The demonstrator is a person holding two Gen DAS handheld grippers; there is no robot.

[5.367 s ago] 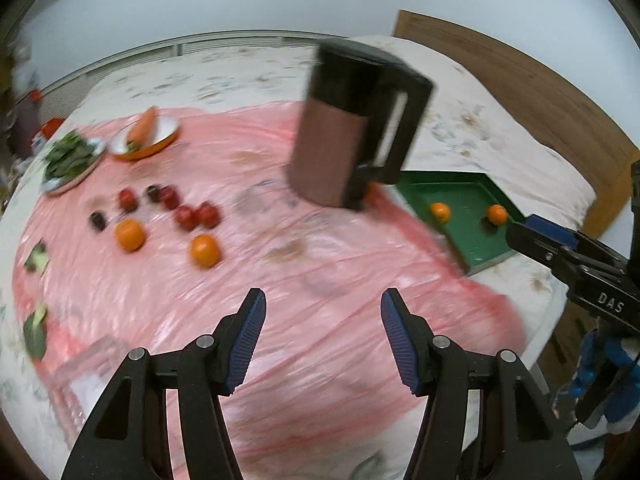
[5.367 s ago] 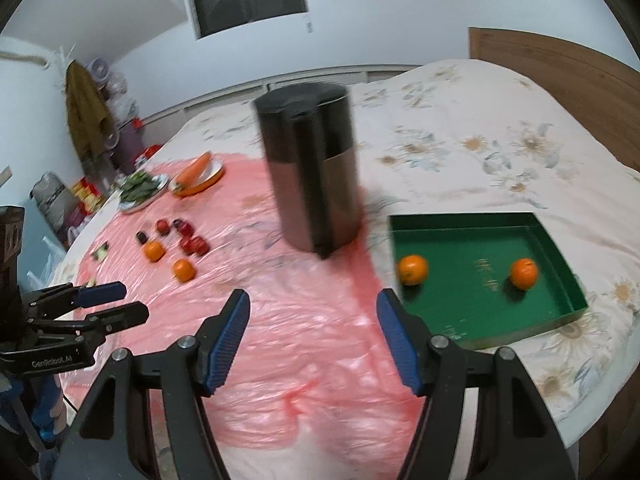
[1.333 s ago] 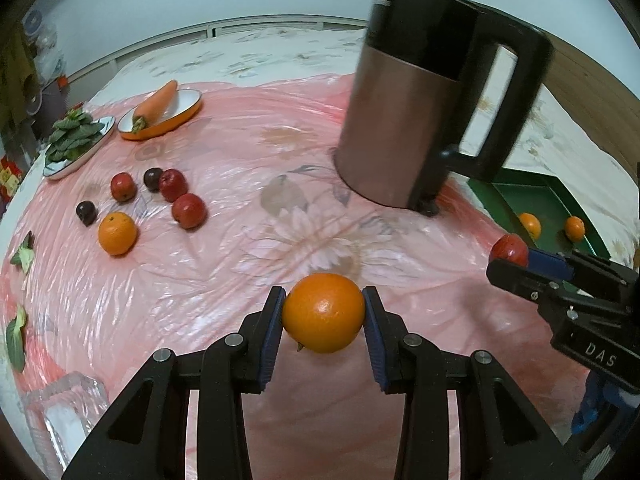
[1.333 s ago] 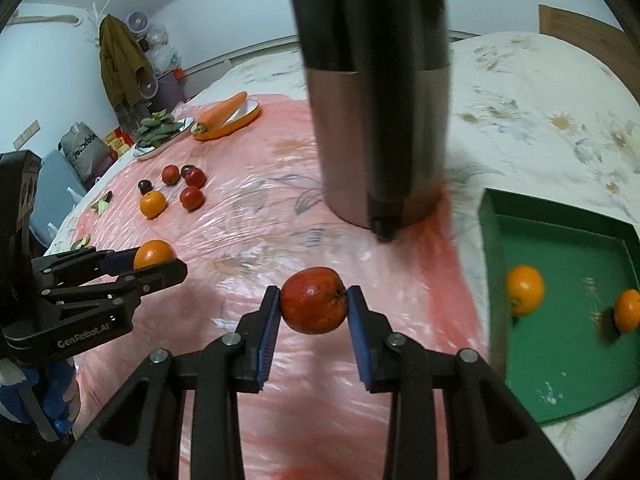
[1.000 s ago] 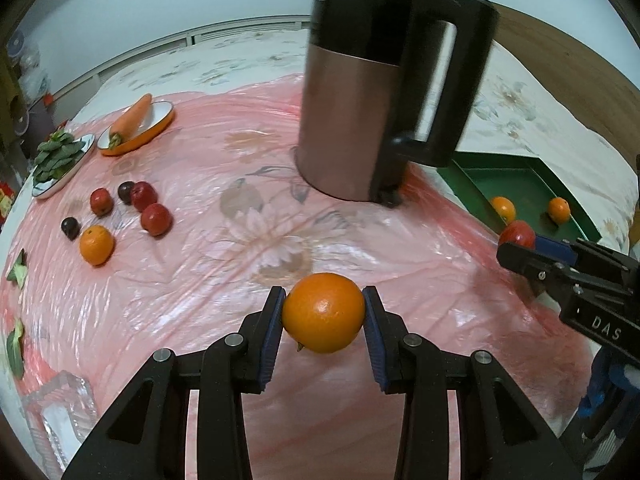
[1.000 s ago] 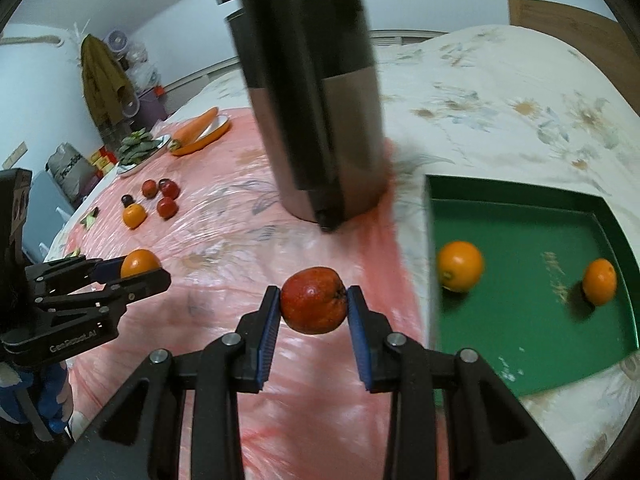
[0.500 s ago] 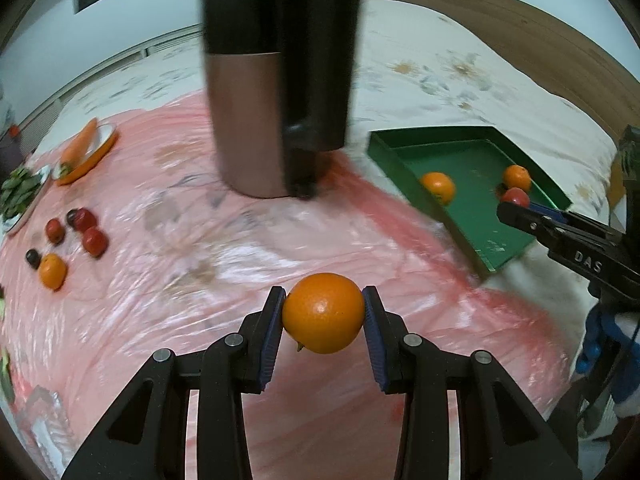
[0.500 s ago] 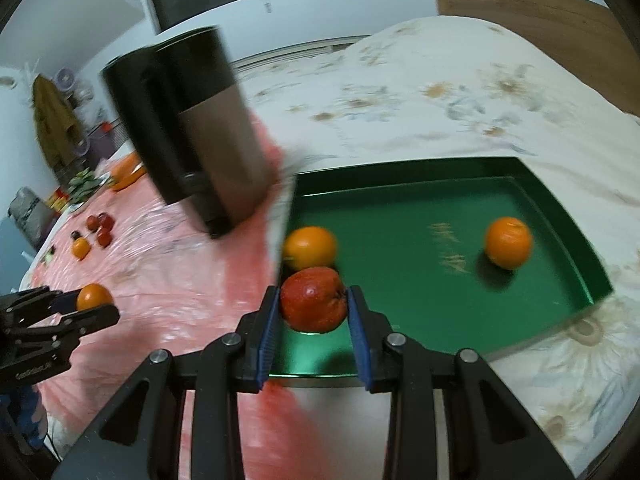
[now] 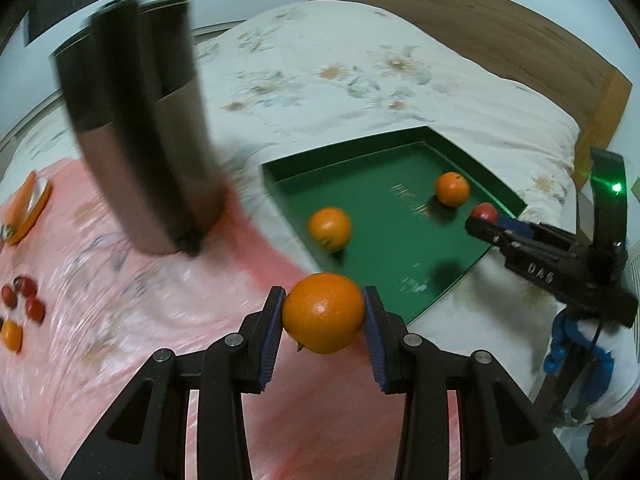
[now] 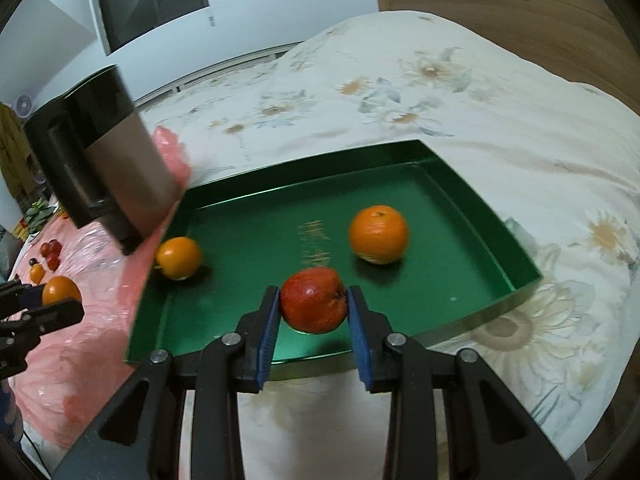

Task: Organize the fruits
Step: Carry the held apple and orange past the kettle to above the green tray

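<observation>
My left gripper (image 9: pixel 324 316) is shut on an orange (image 9: pixel 323 312), held over the pink plastic sheet just short of the green tray (image 9: pixel 384 240). My right gripper (image 10: pixel 313 306) is shut on a red apple (image 10: pixel 313 304), held above the near part of the green tray (image 10: pixel 260 240). Two oranges lie in the tray, one at its left (image 10: pixel 178 258) and one toward the right (image 10: pixel 378 234). In the left wrist view the right gripper (image 9: pixel 486 220) reaches in from the right over the tray's edge with the red apple (image 9: pixel 484 212).
A tall steel and black kettle (image 9: pixel 140 120) stands on the pink sheet (image 9: pixel 120 320) left of the tray. Loose red fruits (image 9: pixel 24 296) and an orange (image 9: pixel 11 334) lie far left, near a plate with a carrot (image 9: pixel 28 208). A wooden headboard (image 9: pixel 480 36) backs the flowered bedspread.
Both grippers have swung to the right with their fruit. The tray has come nearer in both views and the apple now hangs over it. The kettle has slid to the left.
</observation>
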